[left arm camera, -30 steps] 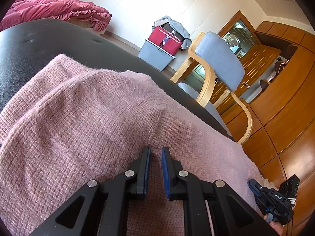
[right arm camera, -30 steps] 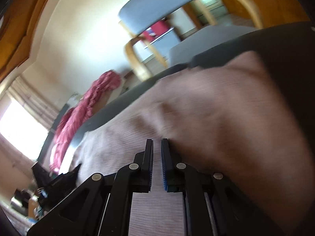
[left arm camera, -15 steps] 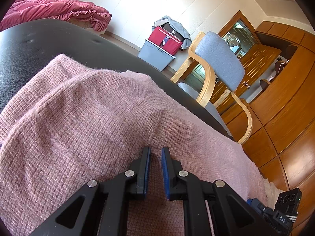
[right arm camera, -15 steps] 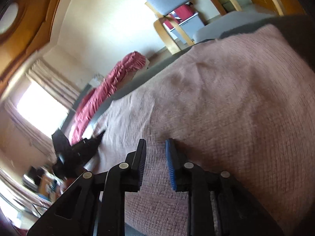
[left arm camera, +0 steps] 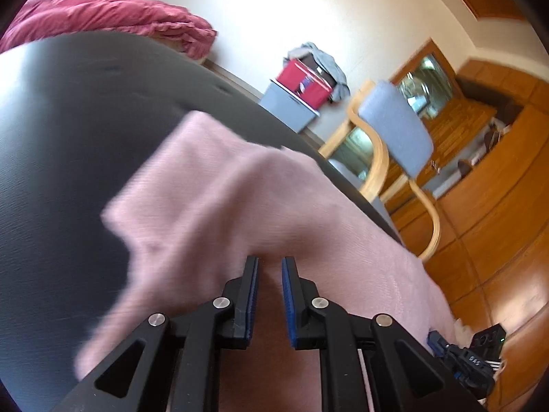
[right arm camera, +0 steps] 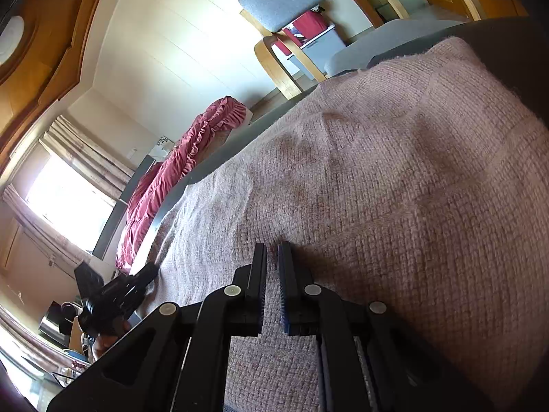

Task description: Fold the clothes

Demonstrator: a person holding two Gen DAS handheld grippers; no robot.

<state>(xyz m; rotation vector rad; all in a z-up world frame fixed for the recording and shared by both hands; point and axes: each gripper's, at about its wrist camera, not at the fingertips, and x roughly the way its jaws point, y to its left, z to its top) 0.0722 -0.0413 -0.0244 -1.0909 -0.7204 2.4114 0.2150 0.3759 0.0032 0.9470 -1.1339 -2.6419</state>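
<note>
The pink knitted sweater (left arm camera: 240,206) lay spread over the dark surface (left arm camera: 68,137), reaching the surface's far edge, beyond which stood the chair (left arm camera: 394,137).

The left tool (left arm camera: 269,267) had its fingers drawn close, leaving a narrow gap, and a raised fold of the sweater sat between them; the fabric lifted up from the surface right at the tips, so the tool gripped that fold. This view was blurred, and the sweater's near corner hung loose above the dark surface, on the side away from the chair.

The right tool (right arm camera: 272,252) was closing, its fingers almost together, and a ridge of the sweater (right arm camera: 377,171) rose right at its tips; the pads appeared to pinch that knit, with more of the cloth lying flat under the tool's body. In the right wrist view the left tool (right arm camera: 137,279) showed small at the sweater's edge, on the side away from the chair, held by a hand (right arm camera: 103,340).

A red blanket (left arm camera: 103,10) lay heaped on a bed beyond the surface, well away from the chair. A red bag (left arm camera: 305,82) on a grey box (left arm camera: 288,110) stood against the wall just behind the chair.
</note>
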